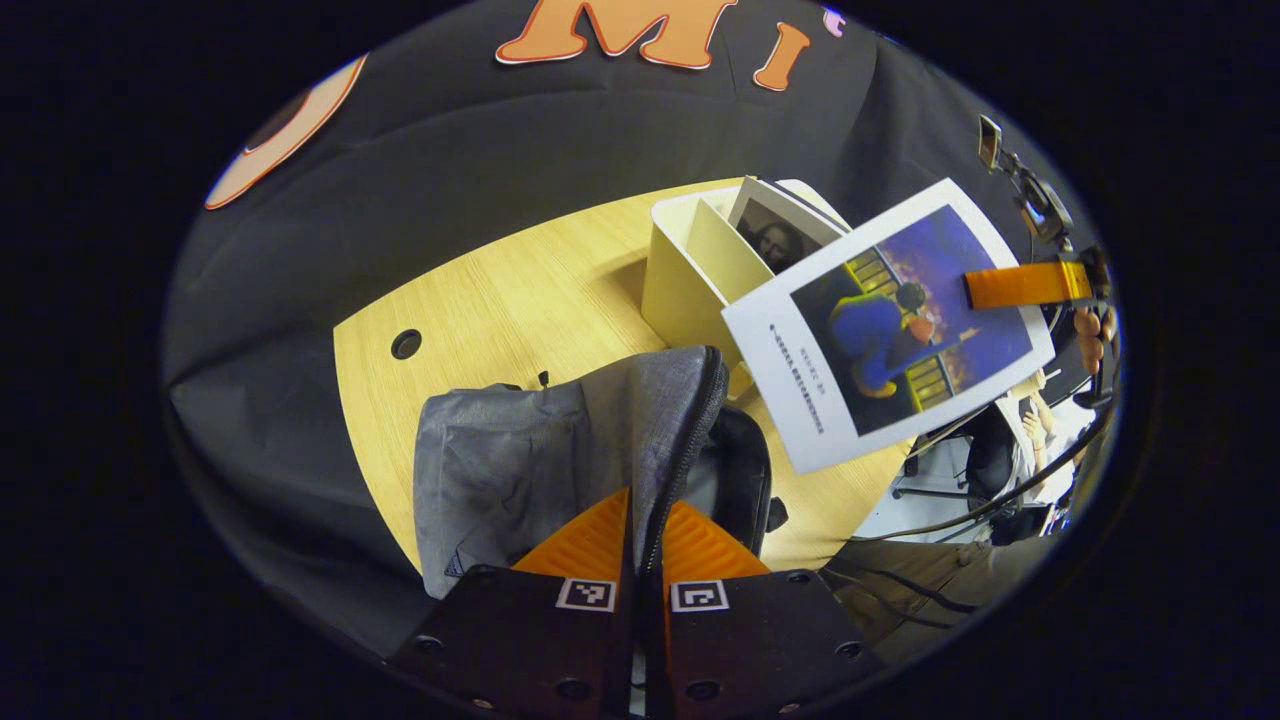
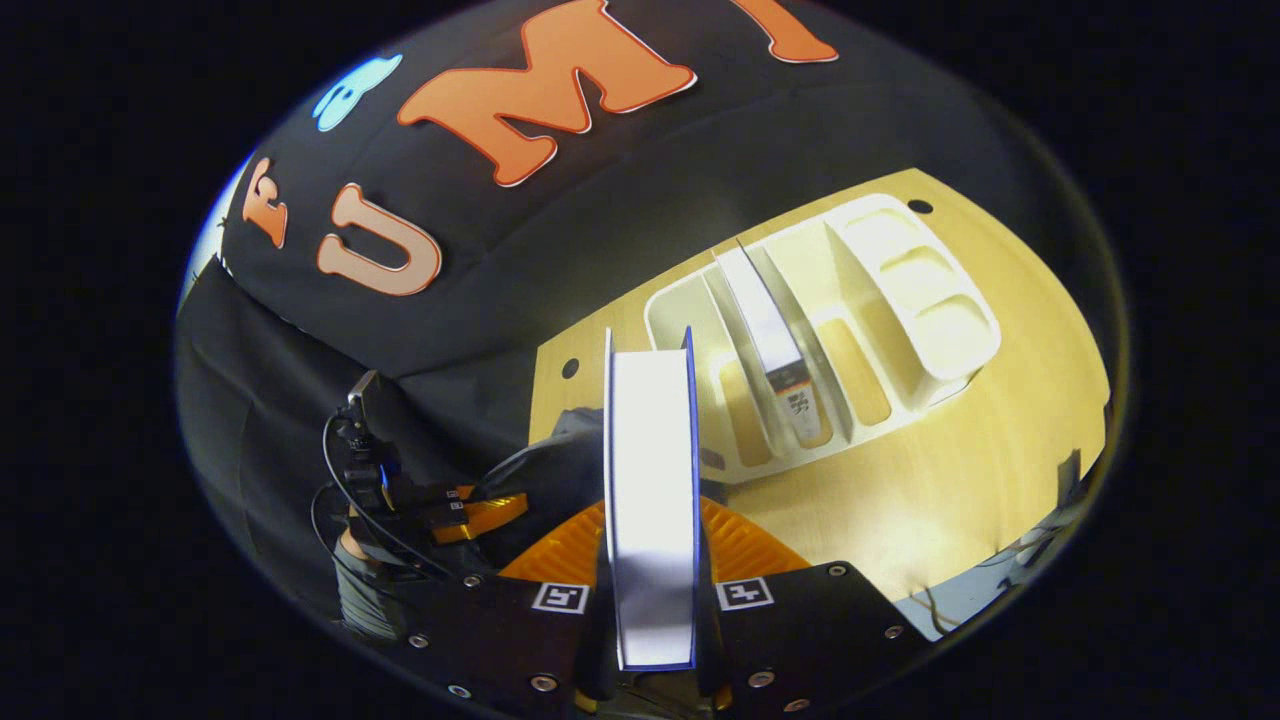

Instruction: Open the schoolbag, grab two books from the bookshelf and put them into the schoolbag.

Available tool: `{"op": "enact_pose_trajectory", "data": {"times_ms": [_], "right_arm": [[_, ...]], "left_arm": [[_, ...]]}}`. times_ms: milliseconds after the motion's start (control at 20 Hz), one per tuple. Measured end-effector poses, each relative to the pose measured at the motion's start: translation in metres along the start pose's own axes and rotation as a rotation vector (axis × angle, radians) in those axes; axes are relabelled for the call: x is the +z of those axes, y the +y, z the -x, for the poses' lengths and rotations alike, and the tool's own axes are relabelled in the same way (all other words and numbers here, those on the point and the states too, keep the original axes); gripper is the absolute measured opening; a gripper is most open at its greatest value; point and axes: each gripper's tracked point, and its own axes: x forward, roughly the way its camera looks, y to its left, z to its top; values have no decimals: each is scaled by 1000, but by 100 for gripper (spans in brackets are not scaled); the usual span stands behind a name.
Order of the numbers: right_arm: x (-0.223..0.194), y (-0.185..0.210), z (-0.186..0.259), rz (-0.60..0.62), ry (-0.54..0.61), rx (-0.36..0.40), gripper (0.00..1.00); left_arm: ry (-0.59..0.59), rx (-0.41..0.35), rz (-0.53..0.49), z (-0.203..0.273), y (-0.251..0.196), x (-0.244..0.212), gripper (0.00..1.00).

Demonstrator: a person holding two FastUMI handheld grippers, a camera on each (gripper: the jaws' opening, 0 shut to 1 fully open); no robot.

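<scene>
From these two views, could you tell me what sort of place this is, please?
Most likely a staged recording booth: a black cloth wall drapes behind a wooden desk that holds a white bookshelf and a grey schoolbag.

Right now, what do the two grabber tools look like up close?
Each gripper, left and right, has a black body with round screws and two small square black-and-white markers. The finger pads are ribbed. In the right gripper view, black cables loop off the left gripper.
</scene>
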Motion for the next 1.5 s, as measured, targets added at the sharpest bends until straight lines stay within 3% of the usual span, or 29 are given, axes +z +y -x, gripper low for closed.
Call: {"op": "enact_pose_trajectory", "data": {"times_ms": [300, 850, 1500], "right_arm": [[-42, 0, -28, -153, 18, 93, 31], [-92, 24, -110, -264, 12, 260, 31], [-112, 64, -224, -358, -67, 288, 30]], "left_arm": [[-17, 6, 30, 1, -2, 6, 6], [-40, 29, 32, 3, 3, 18, 6], [-86, 8, 40, 11, -32, 15, 4]]}}
